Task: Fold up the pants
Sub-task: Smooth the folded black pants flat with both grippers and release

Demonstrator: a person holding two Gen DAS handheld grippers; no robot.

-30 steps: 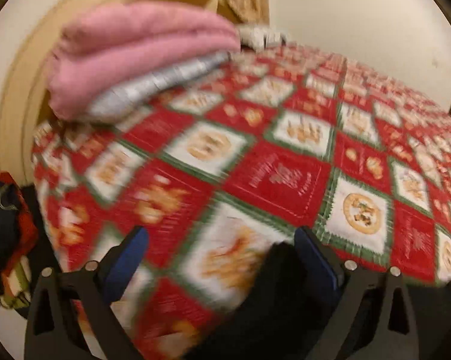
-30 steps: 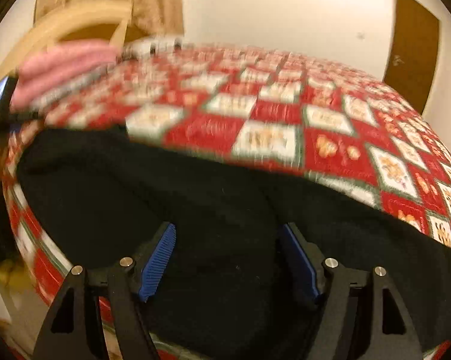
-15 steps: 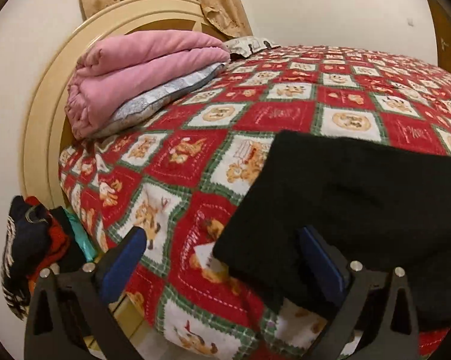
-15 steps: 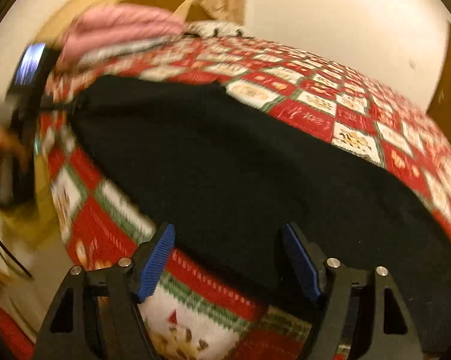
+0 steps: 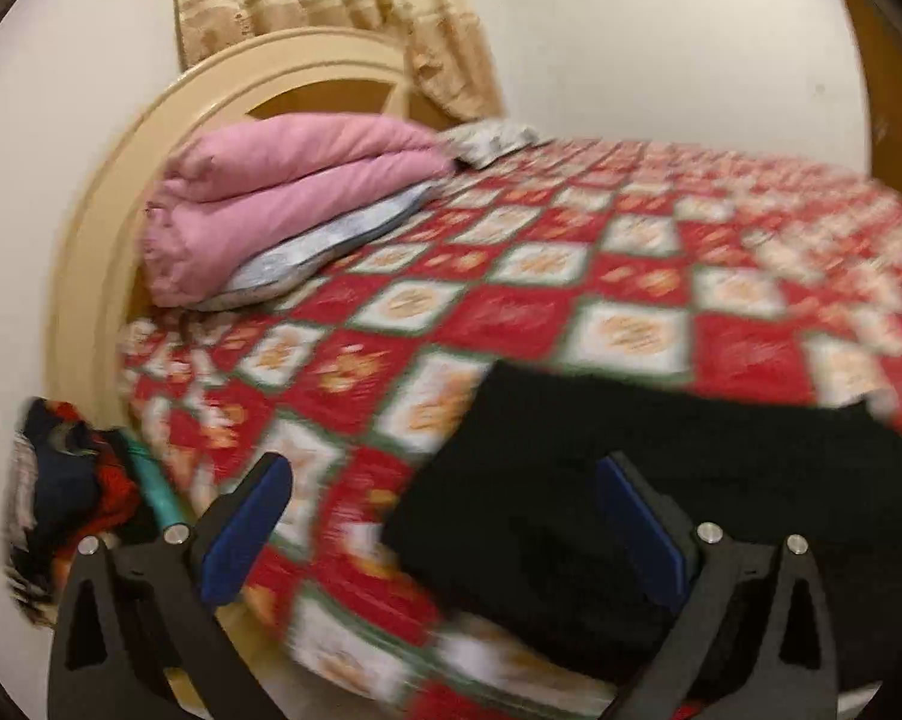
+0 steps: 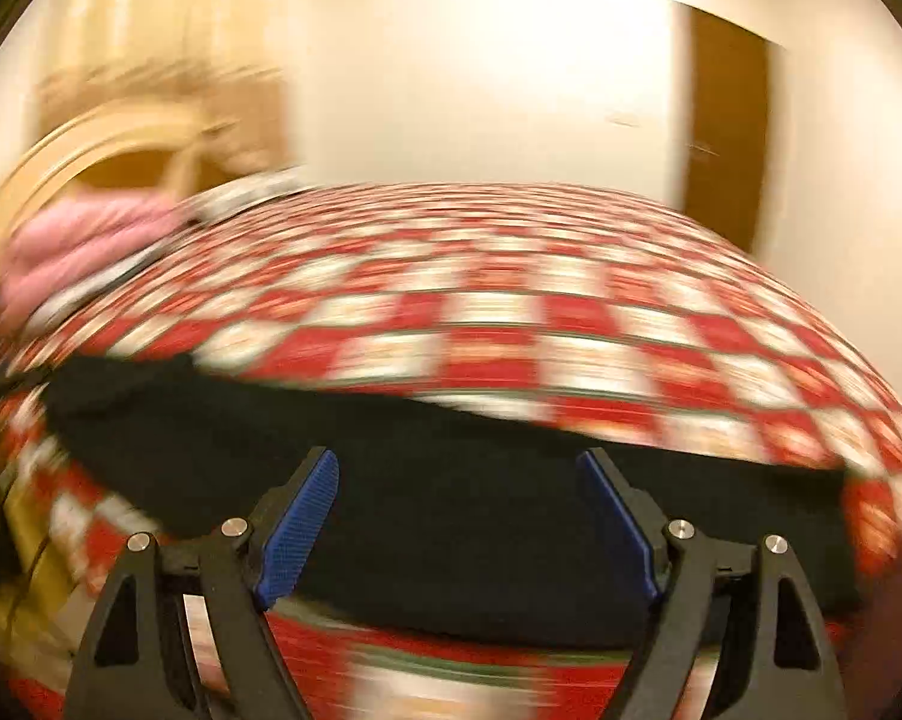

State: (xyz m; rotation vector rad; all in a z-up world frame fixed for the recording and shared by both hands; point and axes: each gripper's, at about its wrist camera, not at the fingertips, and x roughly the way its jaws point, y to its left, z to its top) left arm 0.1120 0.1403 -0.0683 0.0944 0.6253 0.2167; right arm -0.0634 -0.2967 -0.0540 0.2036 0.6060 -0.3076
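Black pants (image 5: 661, 480) flat on bed, both tongs (image 5: 439, 528) (image 6: 457, 516) released, right ones just widened, pulled back.

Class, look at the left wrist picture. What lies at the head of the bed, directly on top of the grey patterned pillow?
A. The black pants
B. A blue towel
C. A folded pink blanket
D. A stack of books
C. The folded pink blanket rests on the grey patterned pillow by the headboard, while the black pants lie apart from it, near the front edge of the bed.
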